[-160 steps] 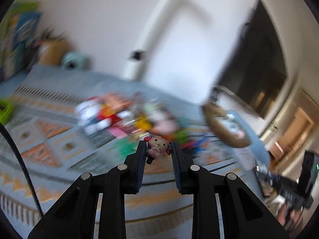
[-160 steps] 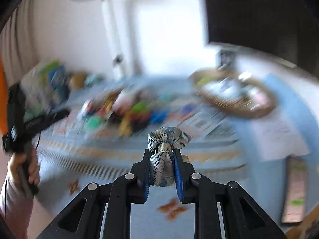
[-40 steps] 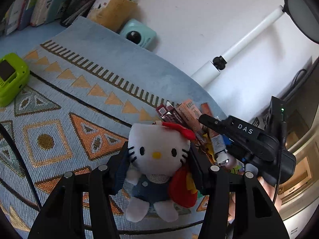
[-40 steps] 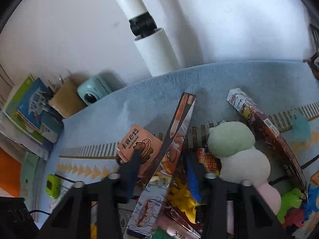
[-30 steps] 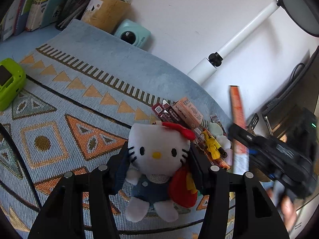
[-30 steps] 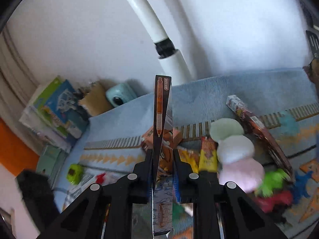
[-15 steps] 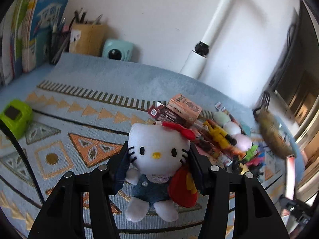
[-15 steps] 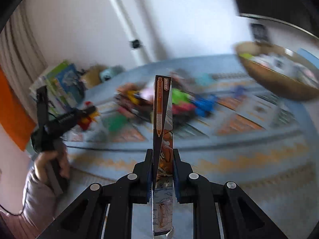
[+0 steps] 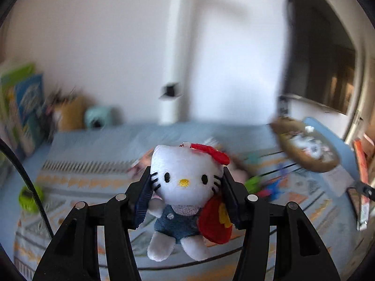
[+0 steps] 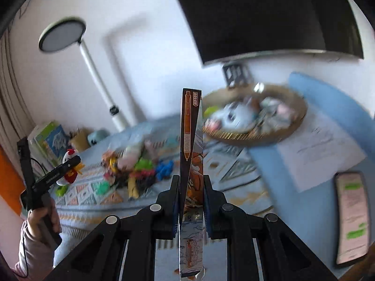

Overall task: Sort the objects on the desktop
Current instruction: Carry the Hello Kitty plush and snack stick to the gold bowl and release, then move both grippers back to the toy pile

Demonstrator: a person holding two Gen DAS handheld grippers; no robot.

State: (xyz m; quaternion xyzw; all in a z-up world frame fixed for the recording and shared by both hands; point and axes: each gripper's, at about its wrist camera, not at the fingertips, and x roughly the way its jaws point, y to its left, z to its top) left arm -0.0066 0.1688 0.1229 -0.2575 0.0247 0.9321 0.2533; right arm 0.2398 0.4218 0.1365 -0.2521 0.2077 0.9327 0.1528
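Right wrist view: right gripper [image 10: 191, 201] clamps upright pen box [image 10: 190, 154] | left gripper [image 9: 186, 201] grips Hello Kitty plush [image 9: 186, 185] | step: carrying | next: release into woven basket [image 10: 276, 135] ahead-right, probably.

A blue desk [image 10: 328, 89] carries everything. A big patterned mat [image 10: 236, 168] with orange triangles lies on it. A pile of small toys [image 10: 138, 164] sits on the mat, blurred. To the right, a round woven basket [image 10: 297, 119] full of little things sits on the far part of the desk. Near it lies a white paper [image 10: 321, 145], and a phone [image 10: 351, 217] lies at the near right. Far left stand books [image 10: 50, 138], a tan pen holder [image 9: 70, 114] and a small mint-green camera [image 9: 97, 117]. A white lamp [image 10: 103, 89] stands at the back.
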